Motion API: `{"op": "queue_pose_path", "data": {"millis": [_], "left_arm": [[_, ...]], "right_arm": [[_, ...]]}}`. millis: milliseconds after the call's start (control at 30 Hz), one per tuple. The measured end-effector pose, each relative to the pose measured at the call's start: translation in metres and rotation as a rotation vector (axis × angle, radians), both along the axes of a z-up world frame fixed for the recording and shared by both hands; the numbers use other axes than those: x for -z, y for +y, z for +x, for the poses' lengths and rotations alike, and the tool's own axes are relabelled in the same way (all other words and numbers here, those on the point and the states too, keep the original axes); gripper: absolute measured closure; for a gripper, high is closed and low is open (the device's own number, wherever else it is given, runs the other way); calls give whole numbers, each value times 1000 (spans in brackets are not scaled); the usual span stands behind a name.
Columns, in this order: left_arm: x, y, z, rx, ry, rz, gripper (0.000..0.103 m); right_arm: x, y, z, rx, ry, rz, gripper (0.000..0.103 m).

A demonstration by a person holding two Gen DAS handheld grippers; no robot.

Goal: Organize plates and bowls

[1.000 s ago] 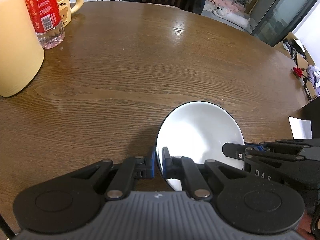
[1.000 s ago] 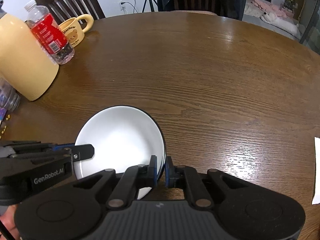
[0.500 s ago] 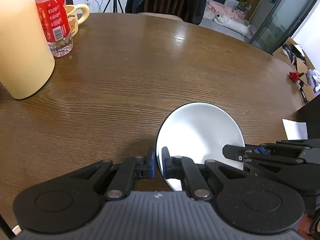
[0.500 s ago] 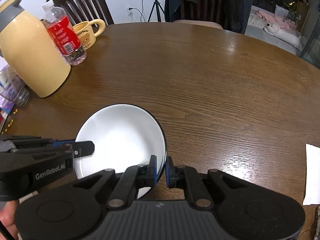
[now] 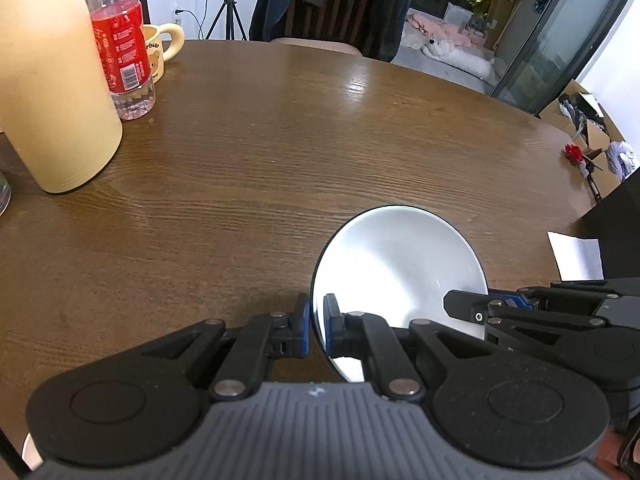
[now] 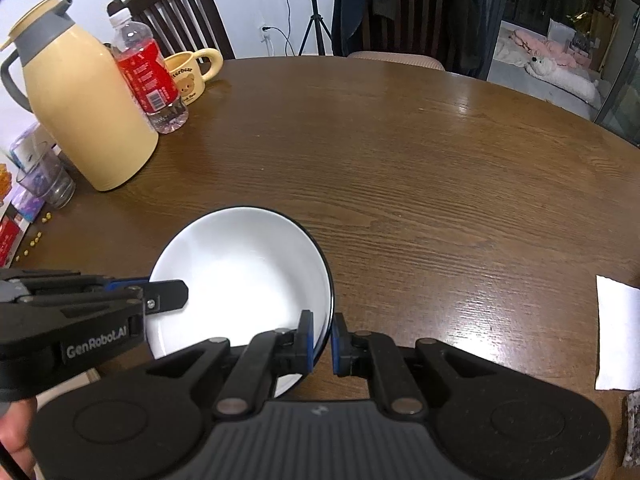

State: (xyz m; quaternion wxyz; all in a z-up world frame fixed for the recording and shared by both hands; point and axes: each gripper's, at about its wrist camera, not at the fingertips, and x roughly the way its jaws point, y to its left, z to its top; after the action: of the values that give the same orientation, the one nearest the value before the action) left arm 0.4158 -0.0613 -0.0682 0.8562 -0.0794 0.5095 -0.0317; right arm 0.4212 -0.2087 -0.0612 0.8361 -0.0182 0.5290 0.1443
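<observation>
Both grippers are clamped on the one white bowl (image 6: 240,280), glossy, round, with a thin dark line round its rim. The left gripper (image 5: 316,324) pinches the rim on the bowl's left side between blue pads, one pad inside the wall, one outside. The right gripper (image 6: 322,338) does the same on the bowl's right side, its blue pads tight on the thin wall. The bowl sits over the near part of the table (image 6: 400,160), tilted in the left view so its smooth inside faces the camera; whether its base touches the wood I cannot tell. That table is round, dark brown, with strong grain and a soft shine. Beyond the bowl lies a wide bare stretch of wood, right out to the curved far edge. To the bowl's far left stands a tall cream jug (image 6: 88,112), matte, with a grey collar and handle. Just beside the jug is a clear plastic bottle (image 6: 148,76) with a red label, and behind the bottle a yellow mug (image 6: 190,76) with a bear print. To the bowl's right, near the table edge, lies a flat white sheet of paper (image 6: 618,336). Left of the jug, a small clear glass (image 6: 52,184) stands close to the rim.
</observation>
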Motion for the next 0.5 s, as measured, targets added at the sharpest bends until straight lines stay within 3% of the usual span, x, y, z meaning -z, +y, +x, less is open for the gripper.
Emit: {"op": "queue_pose_path", "data": {"millis": [500], "left_arm": [[-13,4,-33,0,-24,3,96]], "right_arm": [[-17,3,-35,0,-24,1,95]]}}
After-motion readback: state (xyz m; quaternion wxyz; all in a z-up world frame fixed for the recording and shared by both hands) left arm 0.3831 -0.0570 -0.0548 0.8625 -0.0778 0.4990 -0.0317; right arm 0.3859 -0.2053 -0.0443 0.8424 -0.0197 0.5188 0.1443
